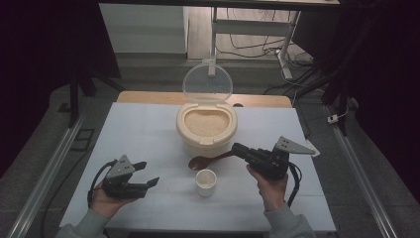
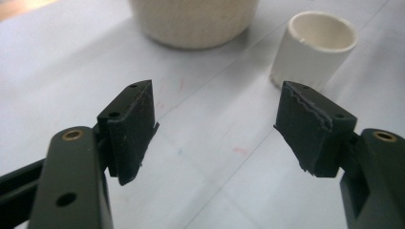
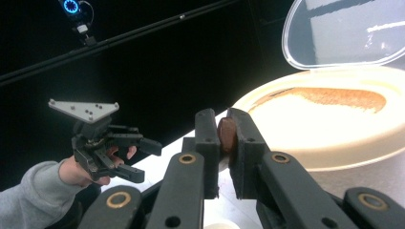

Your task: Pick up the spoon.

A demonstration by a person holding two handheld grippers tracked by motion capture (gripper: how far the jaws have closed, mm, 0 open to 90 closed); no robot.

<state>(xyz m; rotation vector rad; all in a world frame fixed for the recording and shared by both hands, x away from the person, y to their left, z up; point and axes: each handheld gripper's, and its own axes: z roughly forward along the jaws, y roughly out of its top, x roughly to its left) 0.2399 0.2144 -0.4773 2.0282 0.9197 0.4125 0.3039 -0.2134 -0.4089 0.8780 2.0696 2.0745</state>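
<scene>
While the right gripper (image 1: 241,149) squeezes the spoon (image 1: 208,159) between the rice tub (image 1: 206,130) and the cup (image 1: 206,182), the left gripper (image 1: 148,174) waits open and empty. Next, I think, the spoon must dip into the rice.

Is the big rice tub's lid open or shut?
Open. The clear lid stands tipped up behind the rice tub, and the rice inside shows.

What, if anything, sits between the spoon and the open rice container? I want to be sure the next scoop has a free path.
Nothing visible does. The right gripper is shut on the spoon, whose bowl lies by the rice container. Its lid stands open. The cup stands nearer the person, off that path.
</scene>
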